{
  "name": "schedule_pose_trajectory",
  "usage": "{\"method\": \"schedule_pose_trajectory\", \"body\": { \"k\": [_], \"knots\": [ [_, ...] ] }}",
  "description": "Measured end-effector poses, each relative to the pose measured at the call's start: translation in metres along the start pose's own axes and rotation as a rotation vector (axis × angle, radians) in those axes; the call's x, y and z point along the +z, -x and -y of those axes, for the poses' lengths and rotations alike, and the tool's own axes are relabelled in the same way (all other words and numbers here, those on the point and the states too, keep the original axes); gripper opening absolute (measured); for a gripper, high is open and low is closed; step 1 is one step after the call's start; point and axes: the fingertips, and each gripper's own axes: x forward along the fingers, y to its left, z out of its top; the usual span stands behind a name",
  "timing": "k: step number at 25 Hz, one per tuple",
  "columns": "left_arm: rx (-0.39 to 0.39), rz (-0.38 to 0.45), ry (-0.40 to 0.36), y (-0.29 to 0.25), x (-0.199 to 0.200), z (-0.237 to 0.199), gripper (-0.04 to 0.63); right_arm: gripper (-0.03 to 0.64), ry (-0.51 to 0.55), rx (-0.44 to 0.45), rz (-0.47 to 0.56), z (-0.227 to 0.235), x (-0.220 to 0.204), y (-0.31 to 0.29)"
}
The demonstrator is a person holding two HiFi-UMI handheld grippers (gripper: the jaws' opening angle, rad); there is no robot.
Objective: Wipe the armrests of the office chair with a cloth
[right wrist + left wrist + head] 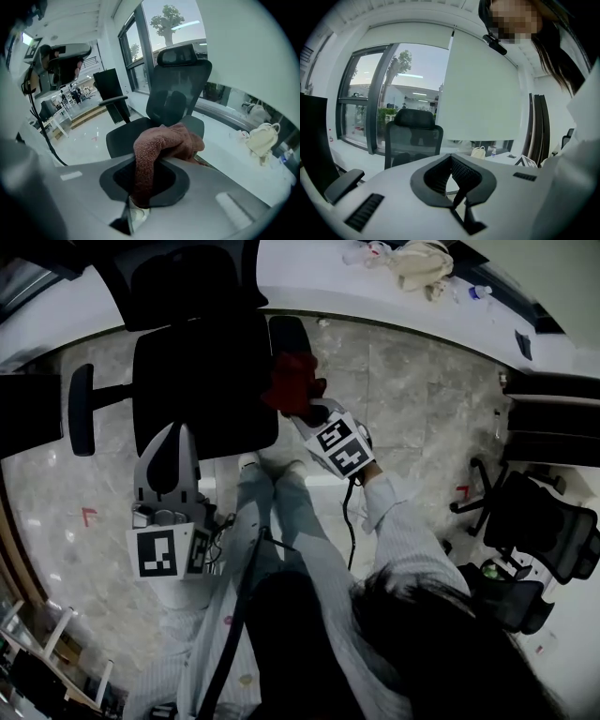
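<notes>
The black office chair (pixel 202 381) stands in front of me, one armrest (pixel 82 409) out to its left and the other (pixel 289 334) at its right. My right gripper (pixel 305 409) is shut on a red cloth (pixel 291 381), held by the seat's right edge just short of that right armrest; whether it touches I cannot tell. In the right gripper view the cloth (pixel 161 145) bulges out of the right gripper (pixel 154 159), with the chair (pixel 173 93) behind it. My left gripper (pixel 176 432) is shut on nothing, near the seat's front. In the left gripper view the left gripper (pixel 451 157) points at the chair (pixel 412 136).
A white desk (pixel 309 277) curves along the far side with a cream bag (pixel 417 263) and a bottle (pixel 478 292) on it. Another black chair (pixel 539 531) stands at the right. A dark panel (pixel 28 413) is at the left. My legs are below the seat.
</notes>
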Motion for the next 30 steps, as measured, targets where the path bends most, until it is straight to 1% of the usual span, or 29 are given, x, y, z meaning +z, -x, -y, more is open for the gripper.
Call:
{"method": "schedule_pose_trajectory", "body": {
  "k": [3,6,8,13,16,18,20,23,27,30],
  "knots": [
    [-0.049,0.04,0.012,-0.005,0.008,0.017,0.003,0.034,0.009,0.004,-0.011,0.007,0.001,0.002],
    [-0.048,0.013,-0.015,-0.004,0.0,0.018,0.003,0.034,-0.001,-0.037,-0.016,0.041,0.013,-0.008],
    [-0.046,-0.005,-0.017,-0.002,-0.006,0.015,0.003,0.035,-0.008,-0.057,-0.025,0.067,0.025,-0.021],
    [-0.019,-0.021,-0.005,0.002,-0.014,0.0,0.003,0.035,-0.013,-0.148,-0.059,0.128,0.062,-0.06],
    [0.019,-0.032,0.005,0.011,-0.019,-0.02,0.004,0.035,-0.043,-0.211,-0.092,0.158,0.081,-0.078],
    [0.044,-0.039,0.012,0.015,-0.022,-0.034,0.003,0.035,-0.071,-0.241,-0.111,0.169,0.09,-0.085],
    [0.066,-0.03,0.014,0.017,-0.02,-0.045,0.003,0.034,-0.091,-0.242,-0.117,0.167,0.092,-0.088],
    [0.077,-0.004,0.011,0.015,-0.012,-0.051,0.004,0.034,-0.077,-0.193,-0.103,0.135,0.079,-0.078],
    [0.01,-0.012,0.001,0.003,-0.009,-0.04,0.003,0.032,-0.037,-0.131,-0.063,0.076,0.051,-0.053],
    [-0.049,-0.008,-0.007,-0.011,-0.003,-0.018,0.003,0.032,-0.027,-0.104,-0.038,0.038,0.029,-0.033]
  ]
}}
